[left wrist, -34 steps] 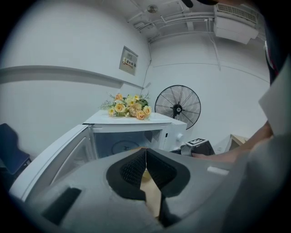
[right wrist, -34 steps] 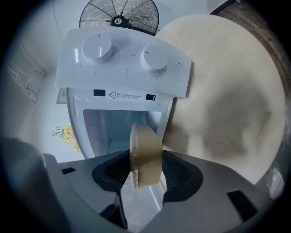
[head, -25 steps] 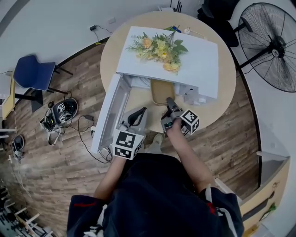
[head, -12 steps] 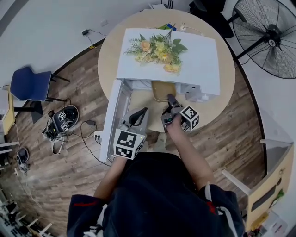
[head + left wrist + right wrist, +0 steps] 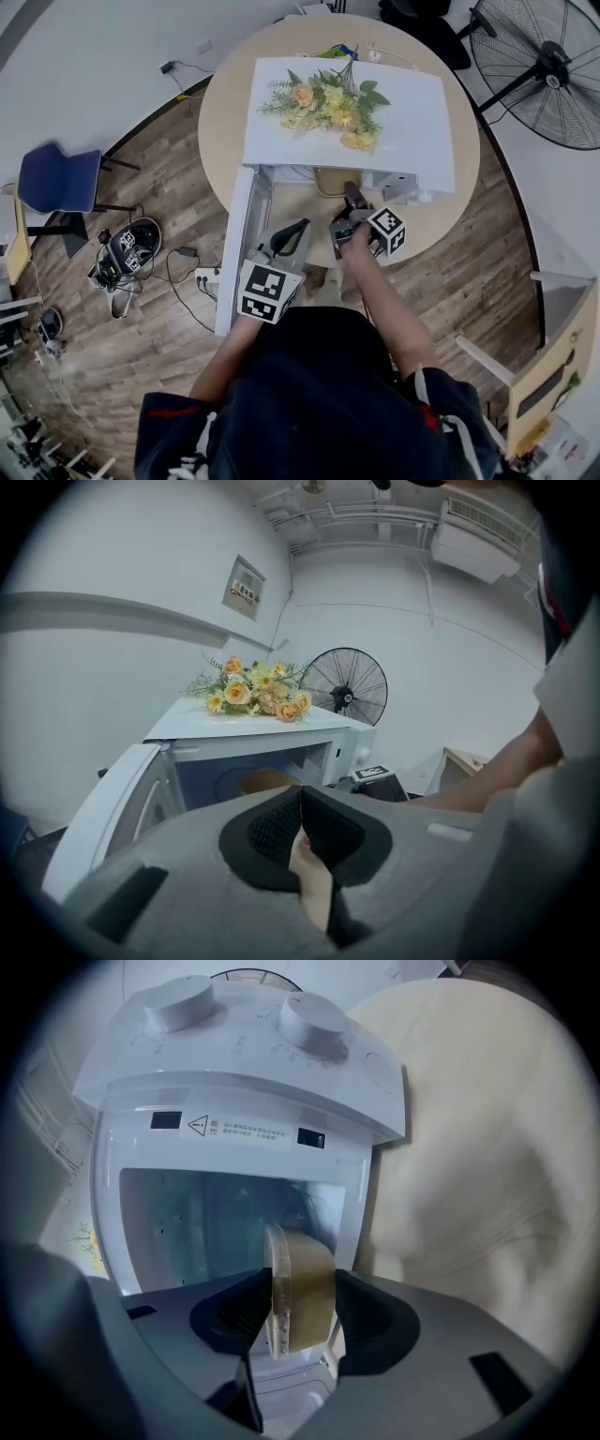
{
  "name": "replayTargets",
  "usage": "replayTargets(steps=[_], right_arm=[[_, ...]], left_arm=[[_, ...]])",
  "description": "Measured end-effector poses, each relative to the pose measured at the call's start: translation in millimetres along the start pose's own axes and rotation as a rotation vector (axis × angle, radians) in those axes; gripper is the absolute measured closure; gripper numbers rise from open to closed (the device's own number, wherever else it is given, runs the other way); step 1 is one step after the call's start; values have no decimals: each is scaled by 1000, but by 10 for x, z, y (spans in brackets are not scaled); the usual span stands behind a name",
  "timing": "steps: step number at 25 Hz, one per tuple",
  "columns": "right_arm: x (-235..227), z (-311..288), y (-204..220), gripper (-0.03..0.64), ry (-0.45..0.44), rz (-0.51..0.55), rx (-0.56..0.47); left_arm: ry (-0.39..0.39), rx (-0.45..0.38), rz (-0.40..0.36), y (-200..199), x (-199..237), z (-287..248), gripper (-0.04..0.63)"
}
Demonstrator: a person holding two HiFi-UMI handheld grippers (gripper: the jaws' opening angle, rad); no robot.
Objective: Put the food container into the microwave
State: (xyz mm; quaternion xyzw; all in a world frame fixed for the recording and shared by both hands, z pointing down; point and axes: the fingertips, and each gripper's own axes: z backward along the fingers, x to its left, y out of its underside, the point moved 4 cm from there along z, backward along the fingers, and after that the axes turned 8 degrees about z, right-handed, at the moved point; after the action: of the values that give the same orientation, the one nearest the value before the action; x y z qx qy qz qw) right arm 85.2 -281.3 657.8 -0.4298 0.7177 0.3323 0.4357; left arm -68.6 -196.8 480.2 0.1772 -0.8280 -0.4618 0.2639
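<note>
Right gripper (image 5: 295,1316) grips tan clear-lidded food container (image 5: 305,1279), partly inside open white microwave (image 5: 412,122) (mouth facing beige round table's (image 5: 441,225) near edge); release pending. Left gripper (image 5: 300,799) pinched together, empty.

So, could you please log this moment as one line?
right tool: shut on food container, at microwave opening | left tool: shut, empty | microwave door: open | container: not yet set down
</note>
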Motion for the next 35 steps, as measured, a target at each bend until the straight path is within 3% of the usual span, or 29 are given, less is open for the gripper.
replayTargets(steps=[35], right_arm=[[117, -402, 43, 393, -49, -40, -53]], left_arm=[[15, 31, 15, 86, 174, -19, 577]])
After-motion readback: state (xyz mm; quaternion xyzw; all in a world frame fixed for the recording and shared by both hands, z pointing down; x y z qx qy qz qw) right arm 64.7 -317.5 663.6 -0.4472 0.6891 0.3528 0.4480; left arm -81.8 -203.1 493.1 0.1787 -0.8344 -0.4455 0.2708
